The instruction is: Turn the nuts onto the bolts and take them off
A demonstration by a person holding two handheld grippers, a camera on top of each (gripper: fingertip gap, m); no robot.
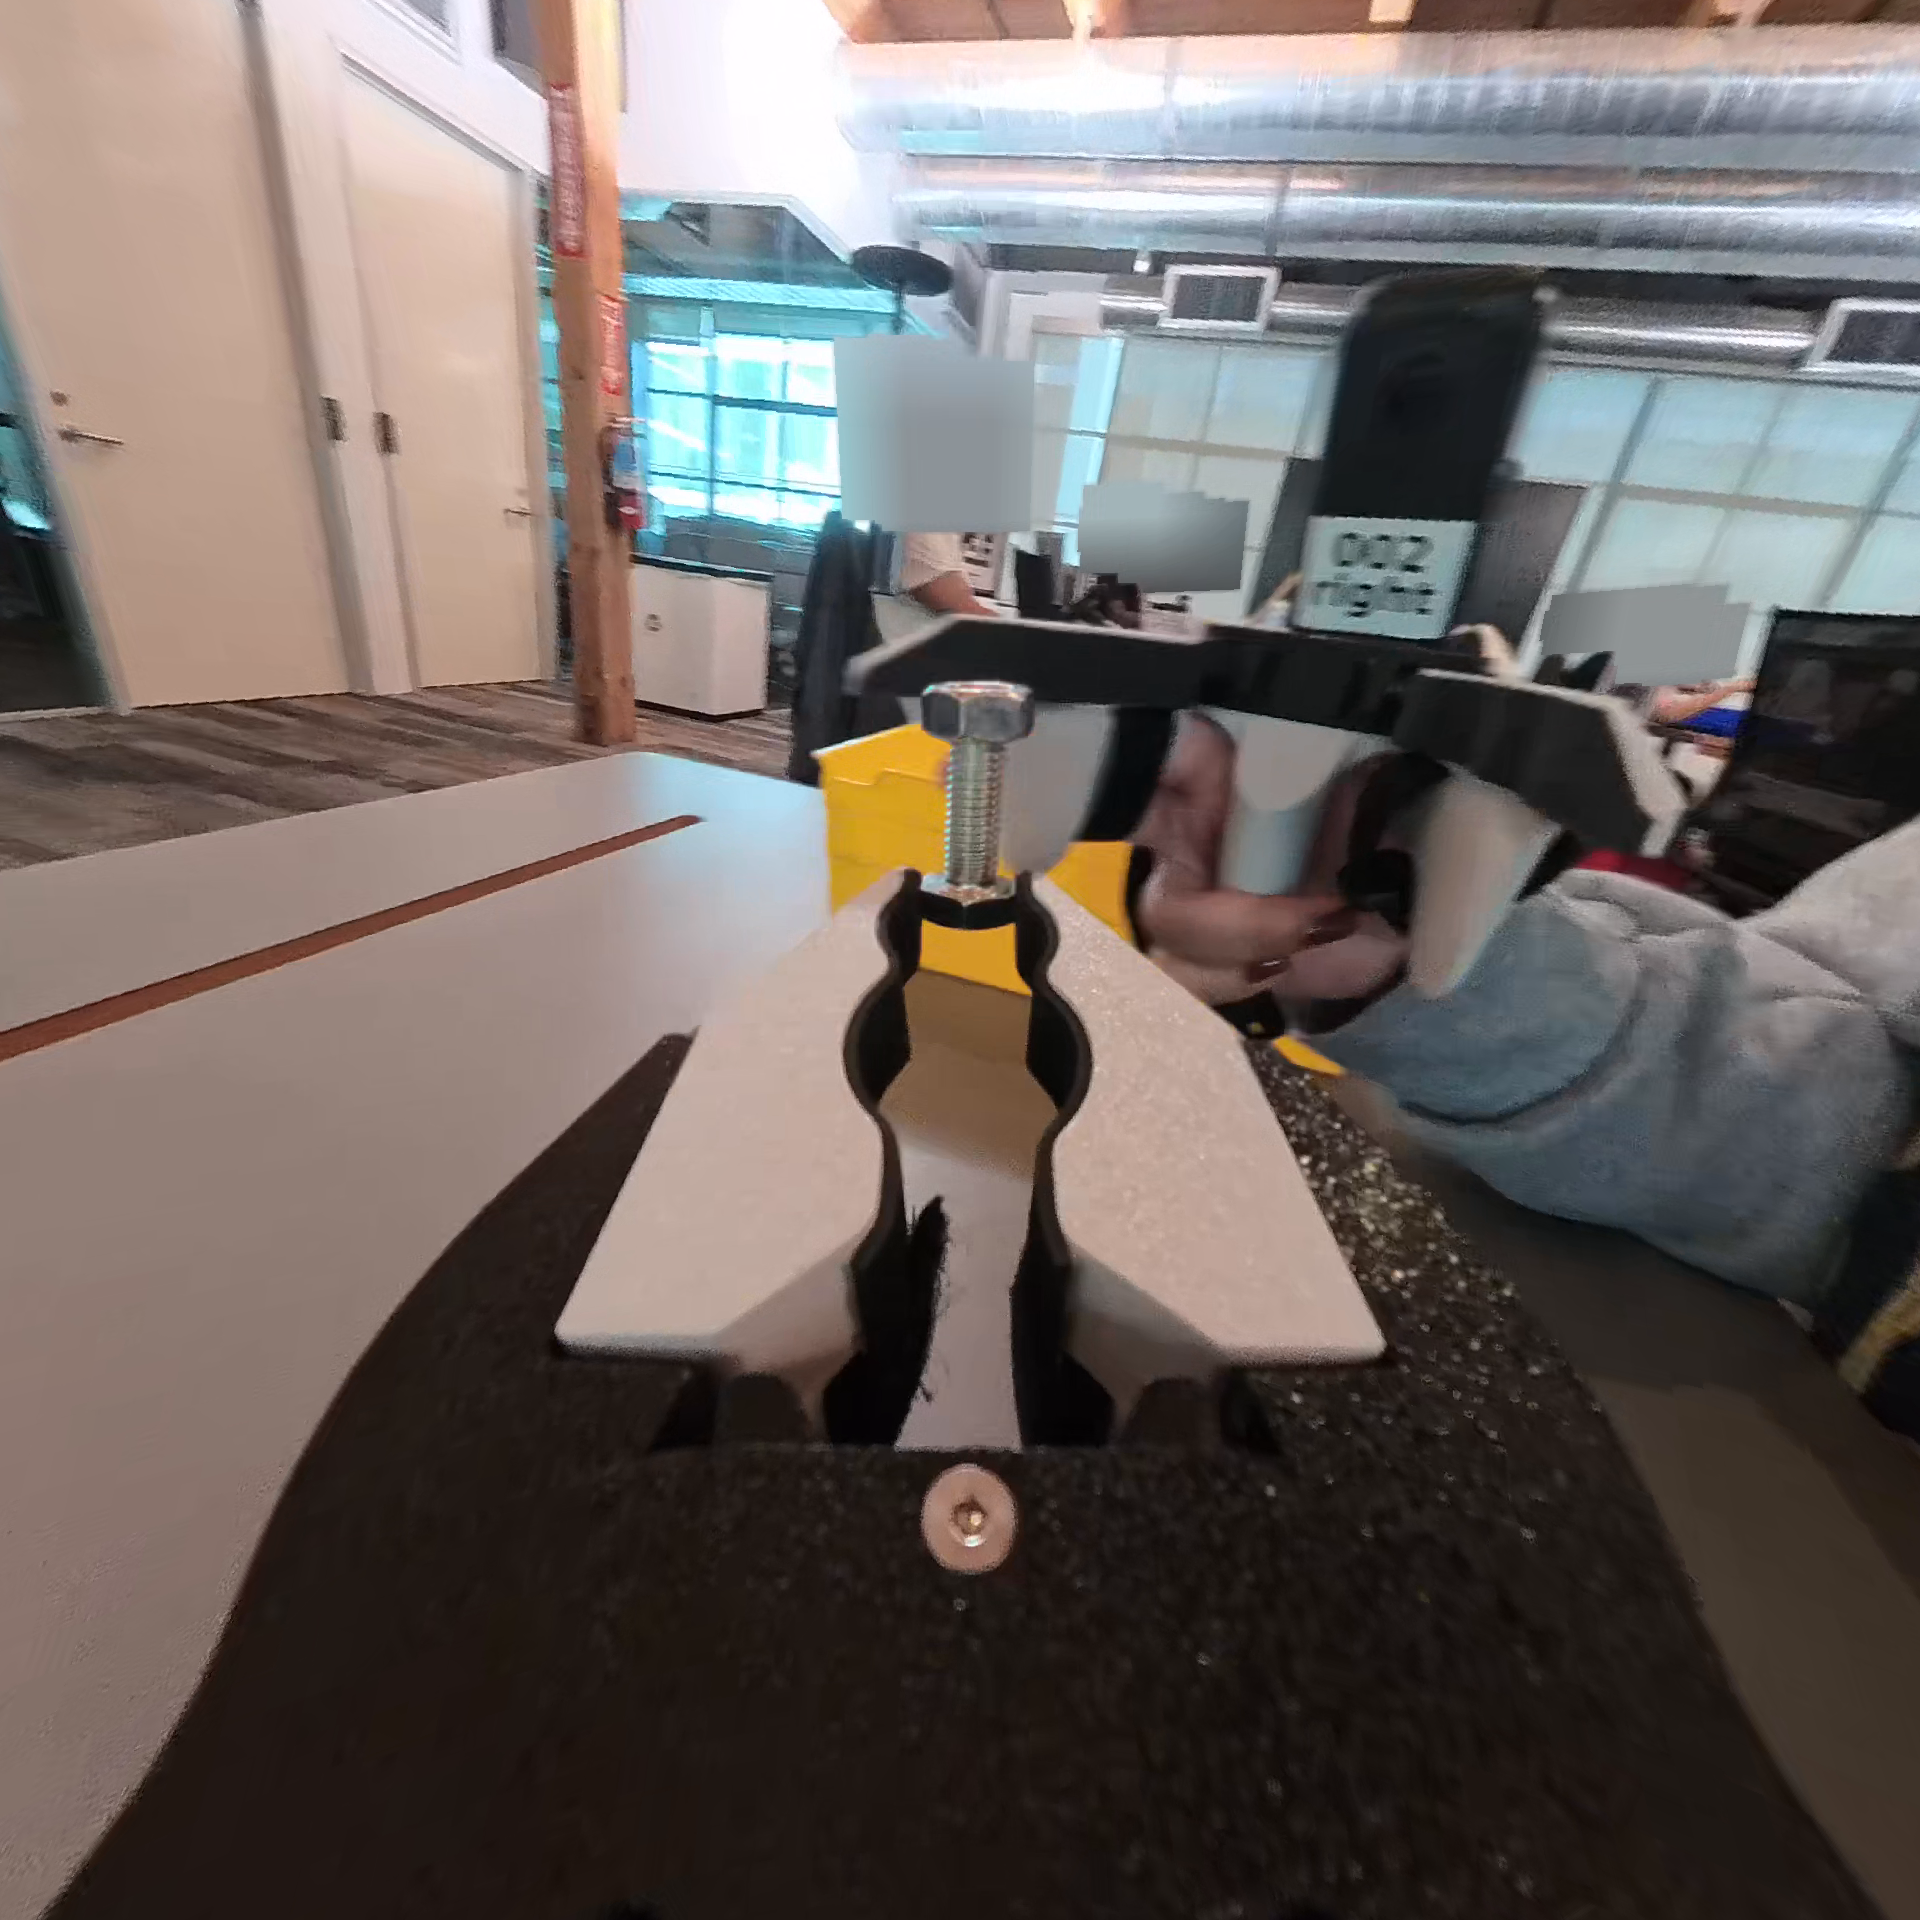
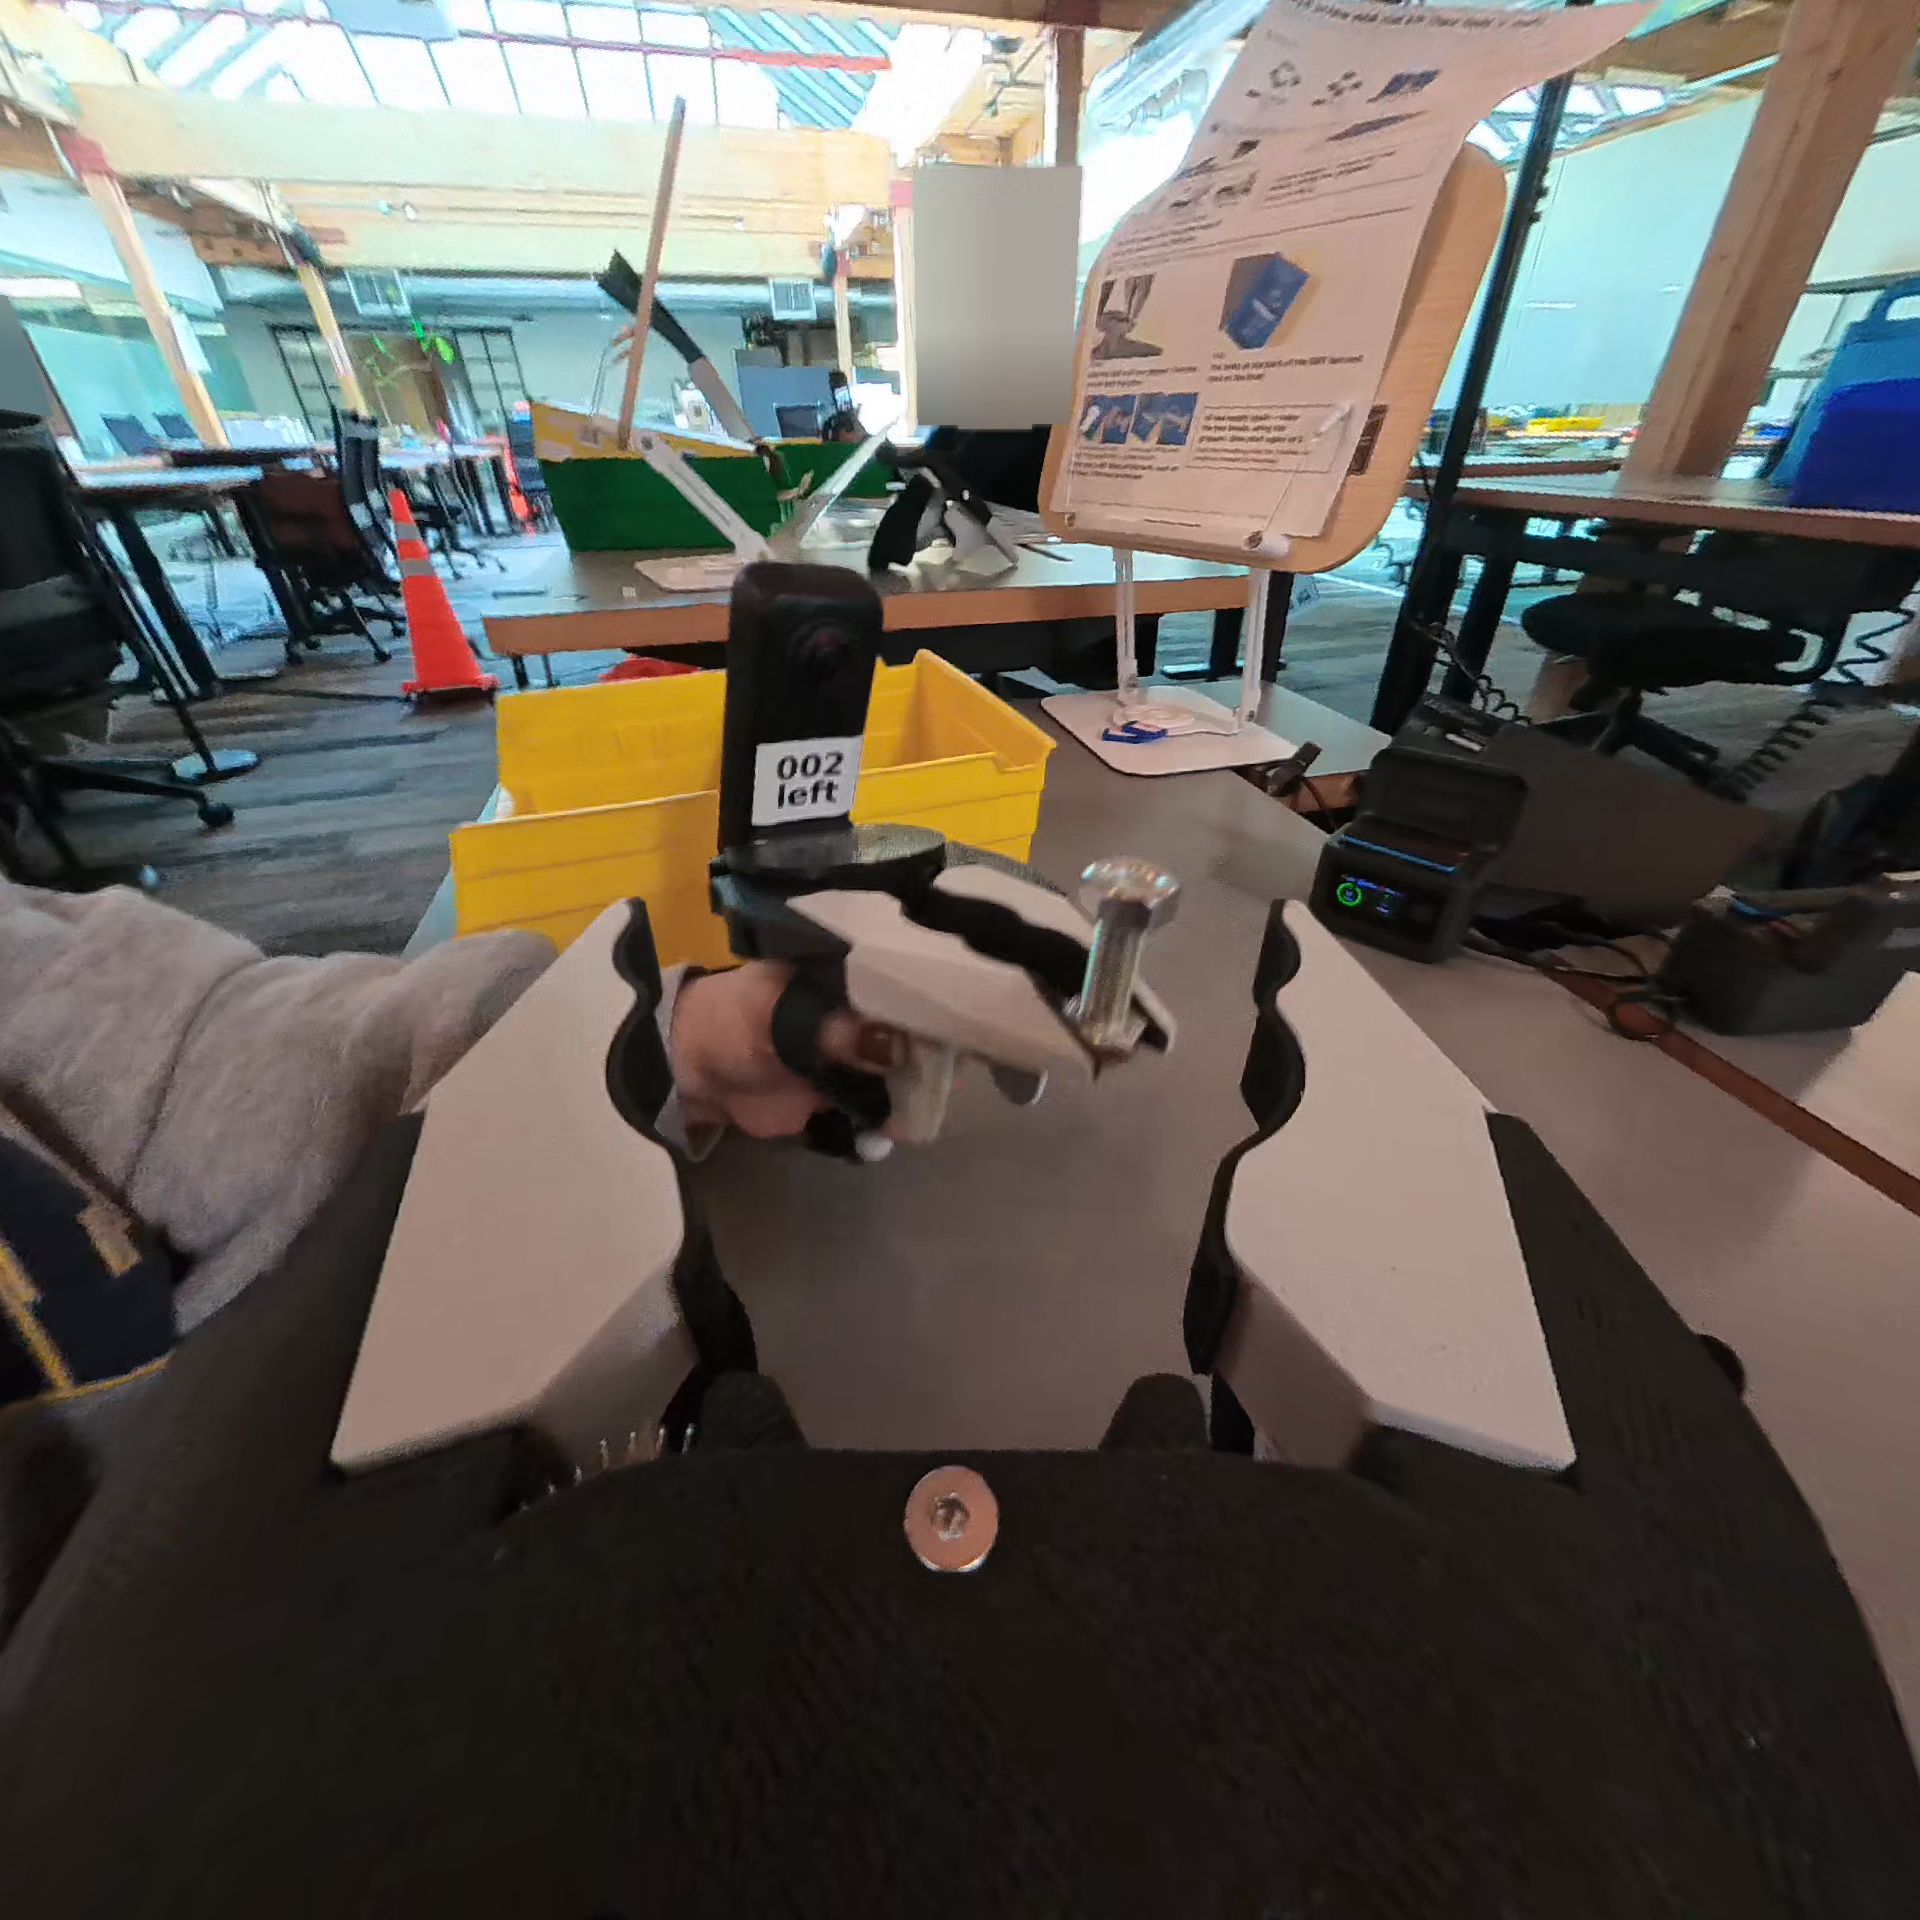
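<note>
In the left wrist view my left gripper (image 1: 971,902) is shut on a silver nut (image 1: 968,889) at its fingertips. A silver bolt (image 1: 975,790) stands upright in the nut, hex head on top. My right gripper (image 1: 1247,894) is open just right of and behind the bolt, not touching it. In the right wrist view my right gripper (image 2: 956,935) is open wide and empty. The left gripper (image 2: 1117,1039) sits between its fingers, holding the nut (image 2: 1110,1034) with the bolt (image 2: 1120,951) a little tilted.
Two yellow bins (image 2: 623,769) stand at the table's far edge, also behind the bolt in the left wrist view (image 1: 883,800). A paper stand (image 2: 1247,343), a small black device (image 2: 1403,873) and cables lie at right. The grey table (image 2: 987,1247) is below. One gripper's finger ends stand about 5 cm off the other's.
</note>
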